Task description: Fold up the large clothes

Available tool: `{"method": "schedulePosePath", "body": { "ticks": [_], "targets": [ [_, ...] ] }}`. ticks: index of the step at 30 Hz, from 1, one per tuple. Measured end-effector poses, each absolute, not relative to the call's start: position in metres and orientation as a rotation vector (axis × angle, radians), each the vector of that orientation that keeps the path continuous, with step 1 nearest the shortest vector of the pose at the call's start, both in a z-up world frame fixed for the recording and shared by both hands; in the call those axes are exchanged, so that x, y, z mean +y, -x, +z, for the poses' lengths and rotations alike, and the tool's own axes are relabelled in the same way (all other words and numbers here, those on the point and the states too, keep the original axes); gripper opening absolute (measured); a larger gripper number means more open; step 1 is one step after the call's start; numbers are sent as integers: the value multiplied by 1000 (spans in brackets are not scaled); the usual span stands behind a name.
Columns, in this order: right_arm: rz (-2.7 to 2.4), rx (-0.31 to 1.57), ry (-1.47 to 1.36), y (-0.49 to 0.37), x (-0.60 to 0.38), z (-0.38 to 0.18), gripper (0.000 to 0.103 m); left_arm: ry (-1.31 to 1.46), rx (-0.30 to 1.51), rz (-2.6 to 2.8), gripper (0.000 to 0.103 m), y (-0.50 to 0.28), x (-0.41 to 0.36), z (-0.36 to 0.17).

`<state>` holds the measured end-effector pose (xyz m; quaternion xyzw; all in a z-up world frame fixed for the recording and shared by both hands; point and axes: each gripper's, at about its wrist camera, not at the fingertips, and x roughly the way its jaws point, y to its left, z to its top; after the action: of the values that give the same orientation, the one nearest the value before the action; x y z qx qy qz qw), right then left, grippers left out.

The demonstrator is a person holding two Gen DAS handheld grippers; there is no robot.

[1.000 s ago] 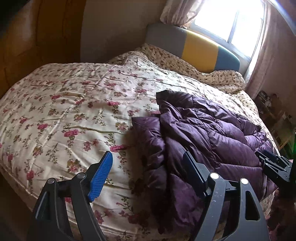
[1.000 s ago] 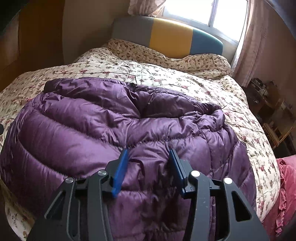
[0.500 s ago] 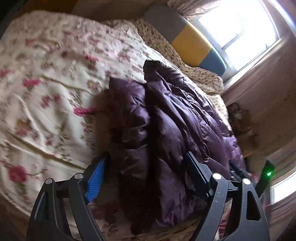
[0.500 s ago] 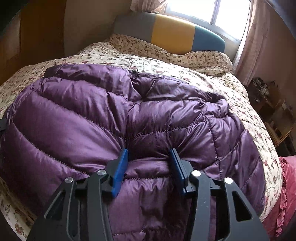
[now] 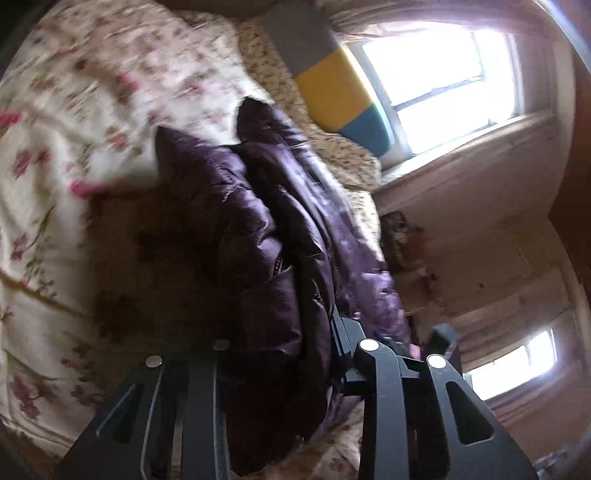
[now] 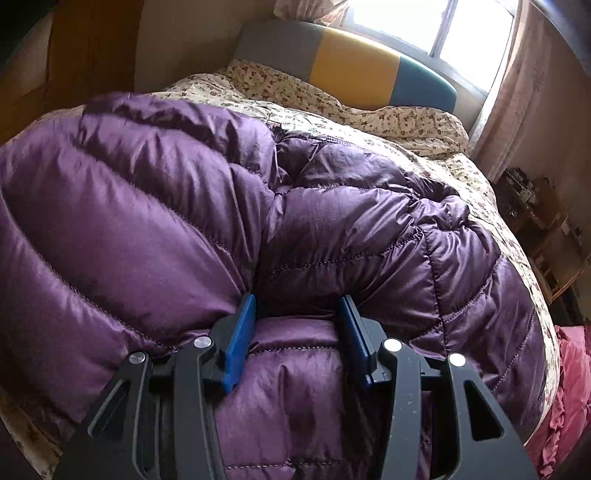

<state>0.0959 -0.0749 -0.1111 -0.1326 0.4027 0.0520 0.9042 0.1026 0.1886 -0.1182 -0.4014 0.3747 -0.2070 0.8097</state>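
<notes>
Item: 1 purple padded jacket [image 6: 332, 229], quilted, bulky, lying in a puffed heap on the bed [image 6: 491, 192] over a flowered quilt [image 5: 66, 155], near the foot end; in the left wrist view the same jacket [image 5: 258, 229] shows a loose flap or sleeve at its edge, picture blurred. Bed fittings: grey, yellow and teal headboard [image 6: 351, 62] under a window [image 6: 443, 22]; pink cloth [image 6: 569, 387] at the bed's right side. Left hand-held gripper [image 5: 280, 343]: fabric of the jacket edge fills the space between its jaws, the pads themselves hidden, so whether it is pinching or merely straddling cannot be told. Right hand-held gripper [image 6: 295, 332]: jaws spread, blue fingers [image 6: 240, 339] pressed into a quilted ridge of the jacket, not yet pressed together on it. Judged stage: taking hold of the near edge for a first fold. Risks: slick shell may slide out of the pads if only the puffed top layer is caught; a thick bunch may keep the jaws from biting; uneven holds by the 2 grippers would skew the fold; trapped air may spring the jacket back open; the quilt beneath may be caught along with the jacket.
</notes>
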Motion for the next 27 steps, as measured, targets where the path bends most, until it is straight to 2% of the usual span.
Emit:
{"method": "schedulePosePath", "body": {
  "ticks": [7, 14, 18, 23, 27],
  "targets": [
    [114, 831, 287, -94, -76, -115, 46, 724, 735, -546, 30, -110, 140, -58],
    [147, 867, 244, -101, -86, -99, 46, 639, 712, -645, 30, -132, 83, -19],
    [155, 874, 192, -98, -107, -81, 57, 576, 723, -689, 30, -149, 44, -5],
    [109, 858, 137, -84, -144, -57, 65, 539, 764, -698, 30, -163, 9, -4],
    [48, 851, 103, -74, -169, -42, 66, 484, 803, -690, 30, -176, -24, -8]
  ]
}}
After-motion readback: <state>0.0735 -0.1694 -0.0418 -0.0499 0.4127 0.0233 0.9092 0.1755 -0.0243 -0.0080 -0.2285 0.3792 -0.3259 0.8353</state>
